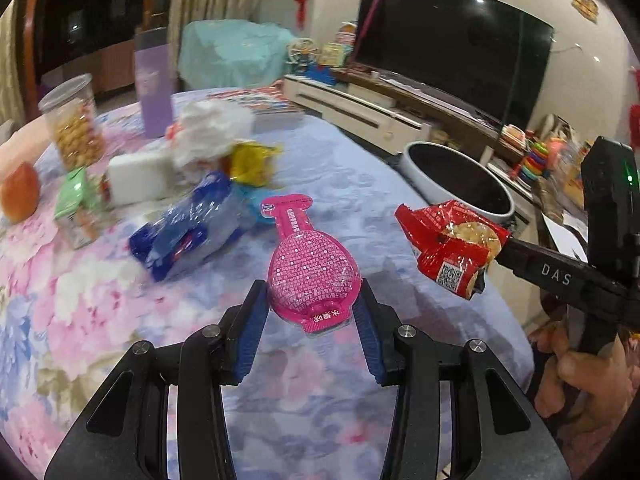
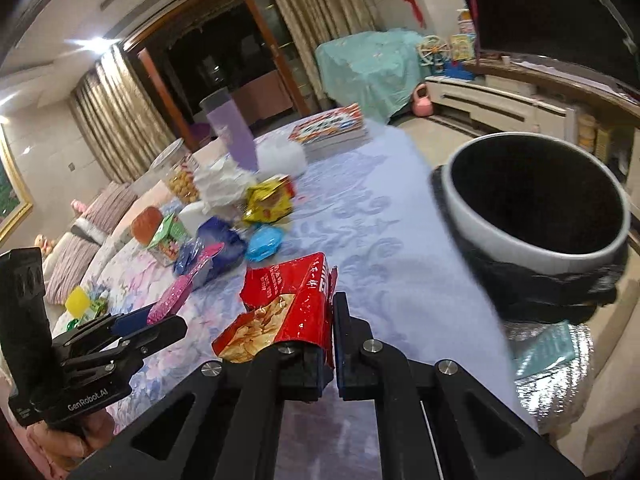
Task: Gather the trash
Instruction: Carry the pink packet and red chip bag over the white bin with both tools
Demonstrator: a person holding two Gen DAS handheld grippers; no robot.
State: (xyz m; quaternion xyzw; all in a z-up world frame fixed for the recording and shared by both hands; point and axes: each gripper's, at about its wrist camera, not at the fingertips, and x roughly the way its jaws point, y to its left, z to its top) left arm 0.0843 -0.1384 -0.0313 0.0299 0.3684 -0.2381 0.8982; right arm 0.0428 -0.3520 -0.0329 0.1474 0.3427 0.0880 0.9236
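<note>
Carrying two wrappers toward the bin point(image 2: 536, 216).
Left gripper point(image 1: 314, 312) grasps pink packet point(image 1: 312, 268); right gripper point(image 2: 332, 320) clenched on red wrapper point(image 2: 288, 308). Table litter point(image 1: 188, 232) remains.

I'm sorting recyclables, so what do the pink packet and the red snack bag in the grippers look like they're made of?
Pink packet: glossy plastic film, probably; it glints and shows a sealed flat rim. Red snack bag: shiny crinkled plastic or foil-lined film; it creases sharply, reflects light and has a torn top edge. The lining can't be confirmed.
</note>
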